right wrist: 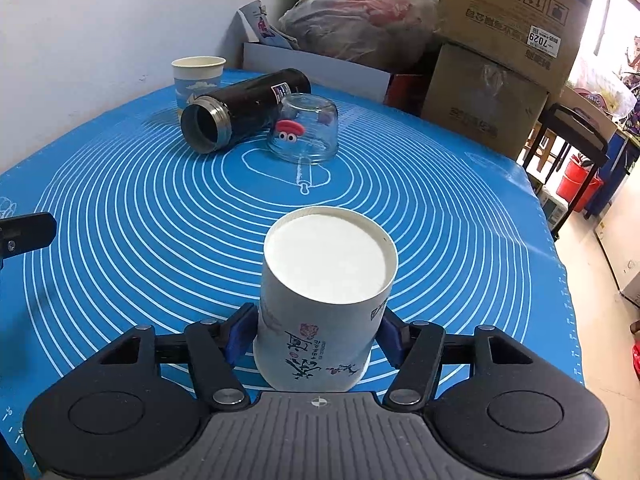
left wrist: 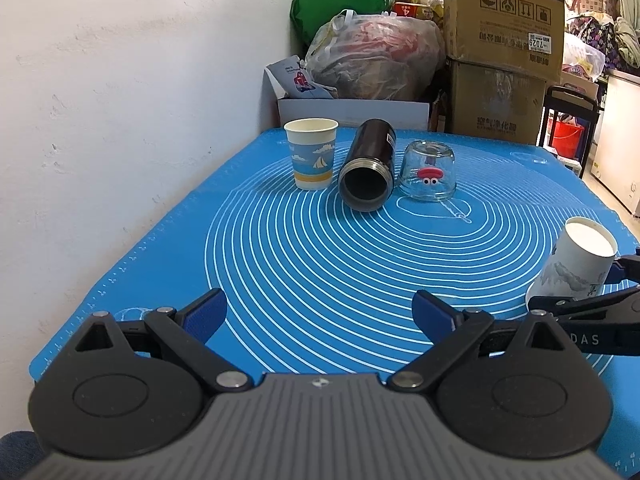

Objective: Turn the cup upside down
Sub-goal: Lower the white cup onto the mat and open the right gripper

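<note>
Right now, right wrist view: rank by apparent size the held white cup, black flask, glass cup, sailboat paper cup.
1. white cup, though closest to the camera
2. black flask
3. glass cup
4. sailboat paper cup, farthest and partly hidden

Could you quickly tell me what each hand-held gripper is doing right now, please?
Left hand-held gripper: open, holding nothing, above the blue mat.
Right hand-held gripper: closed on the white paper cup, its base facing up.

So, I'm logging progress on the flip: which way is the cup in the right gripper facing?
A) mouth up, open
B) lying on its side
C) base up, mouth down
C: the white paper cup shows its closed flat base on top, clamped by the right gripper.
</note>
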Motion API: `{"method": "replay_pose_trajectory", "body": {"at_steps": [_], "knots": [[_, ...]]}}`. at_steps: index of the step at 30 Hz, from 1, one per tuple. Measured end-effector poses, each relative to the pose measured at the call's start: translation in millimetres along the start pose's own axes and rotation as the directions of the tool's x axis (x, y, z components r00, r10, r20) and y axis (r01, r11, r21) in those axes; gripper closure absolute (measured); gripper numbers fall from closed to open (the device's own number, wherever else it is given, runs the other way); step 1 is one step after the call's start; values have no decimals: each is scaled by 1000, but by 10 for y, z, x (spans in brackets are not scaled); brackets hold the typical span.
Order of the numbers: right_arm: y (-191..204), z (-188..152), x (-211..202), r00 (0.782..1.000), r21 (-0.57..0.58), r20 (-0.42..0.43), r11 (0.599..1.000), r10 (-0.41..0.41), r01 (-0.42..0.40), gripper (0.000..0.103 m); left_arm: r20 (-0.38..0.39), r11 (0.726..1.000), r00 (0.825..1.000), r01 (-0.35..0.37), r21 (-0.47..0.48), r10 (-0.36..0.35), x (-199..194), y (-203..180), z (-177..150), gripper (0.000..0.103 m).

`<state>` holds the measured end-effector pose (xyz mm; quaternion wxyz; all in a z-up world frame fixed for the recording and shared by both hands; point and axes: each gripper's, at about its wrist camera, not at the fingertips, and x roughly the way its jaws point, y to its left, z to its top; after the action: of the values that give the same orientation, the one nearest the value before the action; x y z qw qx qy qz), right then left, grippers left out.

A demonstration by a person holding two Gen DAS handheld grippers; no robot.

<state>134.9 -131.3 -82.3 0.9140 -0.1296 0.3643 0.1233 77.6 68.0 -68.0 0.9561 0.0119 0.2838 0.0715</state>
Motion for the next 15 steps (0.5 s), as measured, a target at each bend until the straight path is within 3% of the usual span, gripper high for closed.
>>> {"method": "replay_pose_trajectory", "body": {"at_steps": [3,9,12,15], "knots": [[-10,-7,1,1000,7,1,1000,5,-5,35,0,1000,1000,0,0,0,1,-1,3,5],[-41,-7,-69,1000,21,22,1000,9,-10,20,8,1000,1000,5,-2,-5,-32,-9,22,5],[-47,-10,-159,999,26,42,1000,5,-7,7,13,1000,1000,14,2,-14,-78,-29,35,5],[-66,-22,-295,998,44,64,999,5,-8,5,11,1000,1000,28,6,-28,-136,-60,47,5]]}}
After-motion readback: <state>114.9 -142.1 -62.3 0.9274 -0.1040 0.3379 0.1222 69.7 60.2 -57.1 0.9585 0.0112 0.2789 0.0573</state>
